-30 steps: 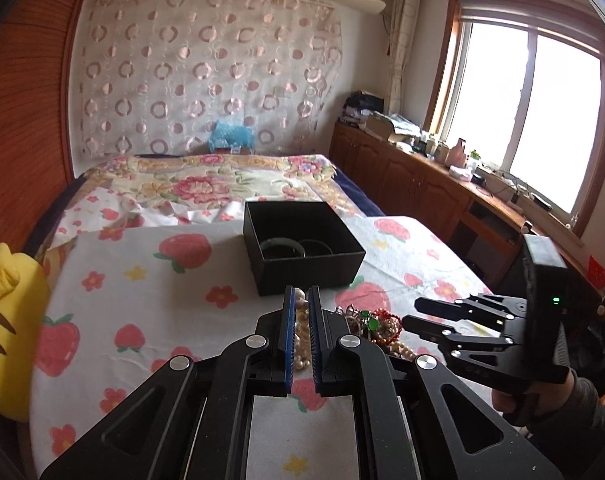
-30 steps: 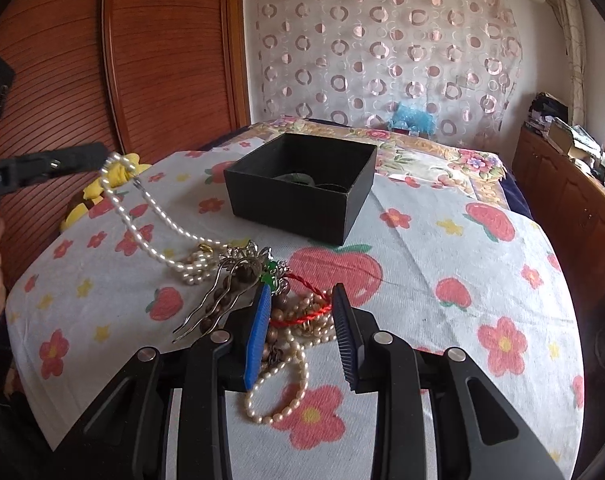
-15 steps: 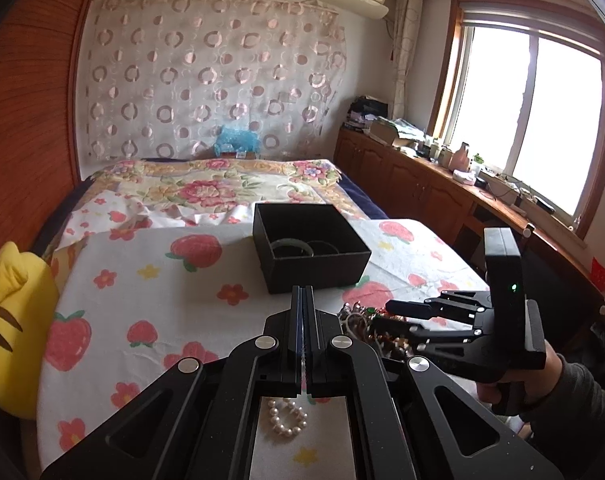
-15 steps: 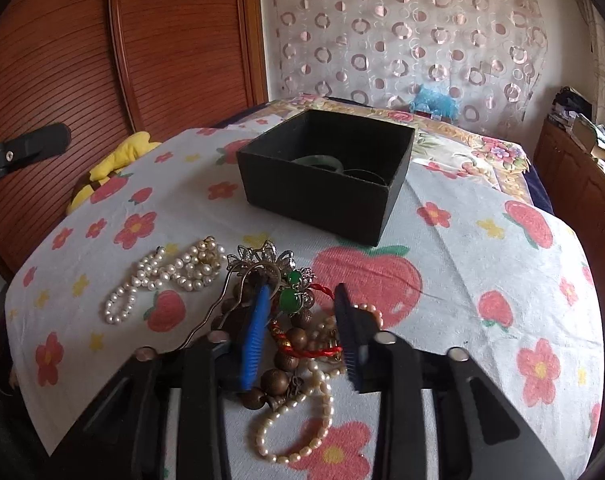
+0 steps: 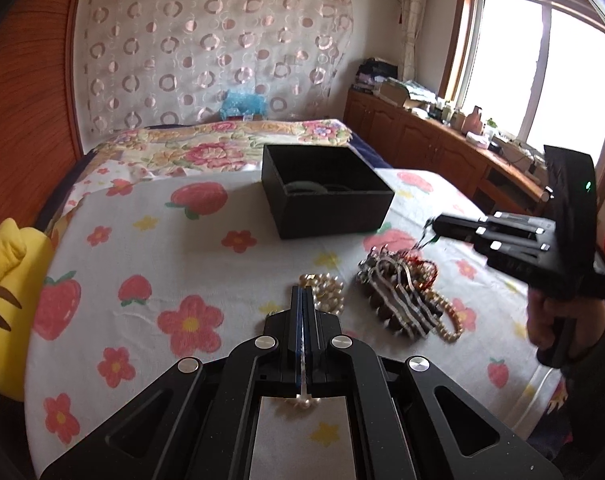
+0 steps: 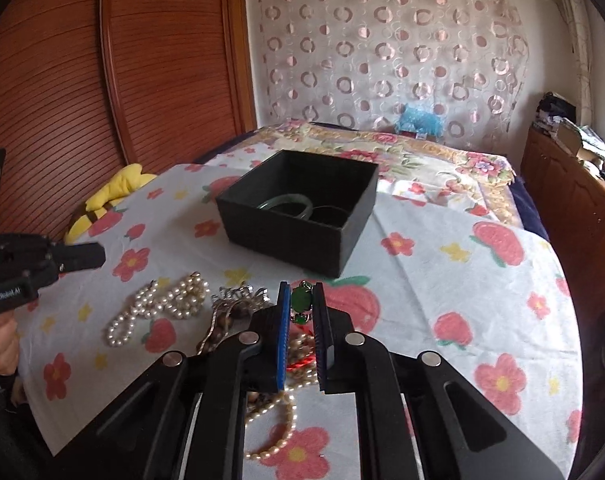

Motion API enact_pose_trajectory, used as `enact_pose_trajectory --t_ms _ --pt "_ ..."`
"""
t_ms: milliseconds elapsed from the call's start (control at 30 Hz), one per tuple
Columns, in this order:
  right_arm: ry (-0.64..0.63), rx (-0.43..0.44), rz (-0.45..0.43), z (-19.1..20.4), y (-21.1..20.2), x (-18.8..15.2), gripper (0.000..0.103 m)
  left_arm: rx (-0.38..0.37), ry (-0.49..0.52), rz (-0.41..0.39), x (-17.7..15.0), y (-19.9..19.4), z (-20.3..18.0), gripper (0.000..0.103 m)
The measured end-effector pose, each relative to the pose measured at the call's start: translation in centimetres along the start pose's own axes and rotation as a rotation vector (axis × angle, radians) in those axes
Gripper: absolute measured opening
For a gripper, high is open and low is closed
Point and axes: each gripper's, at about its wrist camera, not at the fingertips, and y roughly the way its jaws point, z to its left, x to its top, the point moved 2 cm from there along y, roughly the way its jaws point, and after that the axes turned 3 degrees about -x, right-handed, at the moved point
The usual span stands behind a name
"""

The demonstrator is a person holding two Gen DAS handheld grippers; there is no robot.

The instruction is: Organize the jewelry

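My right gripper (image 6: 301, 286) is closing its jaws, and its pads press on a green pendant (image 6: 300, 301) on red cord. In the left wrist view the right gripper (image 5: 436, 225) hangs just above the jewelry pile (image 5: 400, 298) of a silver comb, wooden beads and pearls, with strands dangling from its tip. My left gripper (image 5: 303, 291) is shut and empty, low over the white pearl necklace (image 5: 329, 289) that lies on the cloth. A black open box (image 6: 286, 242) behind the pile holds a green bangle (image 6: 287, 201).
The flowered tablecloth (image 5: 150, 248) drops off at a rounded edge. A yellow plush toy (image 5: 6, 292) sits at the left edge. A bed (image 5: 222, 148) lies behind, wooden cabinets (image 5: 442, 152) on the right, a wooden wardrobe (image 6: 102, 80) on the left.
The pearl necklace that my left gripper held up now lies on the cloth; that gripper has shut and sunk lower. My right gripper has narrowed onto the green pendant.
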Motion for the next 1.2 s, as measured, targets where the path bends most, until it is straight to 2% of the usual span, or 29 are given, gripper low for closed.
enact_pose_trajectory --t_ms 167,233,300,533,700,833,867,900,967,1200 --pt "-0.001 -0.043 -0.041 -0.9 -1.3 0.7 0.012 0.022 0.005 0.056 -1.2 0.8 0.7 0.002" --pt "-0.006 -0.053 -0.053 -1.0 -1.8 0.9 0.012 0.021 0.018 0.089 -1.8 1.4 0.6 0.012" --pt "-0.011 -0.058 -0.059 -1.0 -2.1 1.1 0.012 0.027 0.030 0.105 -2.1 1.9 0.4 0.015" --pt "-0.025 -0.059 -0.066 -0.5 -2.5 1.1 0.012 0.072 0.063 0.162 -3.0 3.3 0.2 0.015" --pt "-0.028 -0.053 -0.066 -0.1 -2.5 1.0 0.012 0.071 0.074 0.189 -3.7 3.5 0.3 0.015" --pt "-0.031 -0.051 -0.058 0.2 -2.3 0.9 0.012 0.082 0.104 0.183 -3.7 3.4 -0.2 0.016" --pt "-0.033 -0.050 -0.056 0.2 -2.2 0.9 0.012 0.077 0.103 0.183 -3.7 3.3 -0.2 0.014" --pt "-0.035 -0.050 -0.055 0.3 -2.2 0.9 0.012 0.064 0.104 0.182 -3.6 3.3 -0.3 0.007" --pt "-0.037 -0.050 -0.055 0.4 -2.2 1.0 0.012 0.059 0.104 0.170 -3.5 3.0 -0.4 0.007" --pt "-0.049 -0.053 -0.072 0.5 -2.7 1.9 0.012 0.015 0.073 0.008 0.1 -1.1 -1.0 0.006"
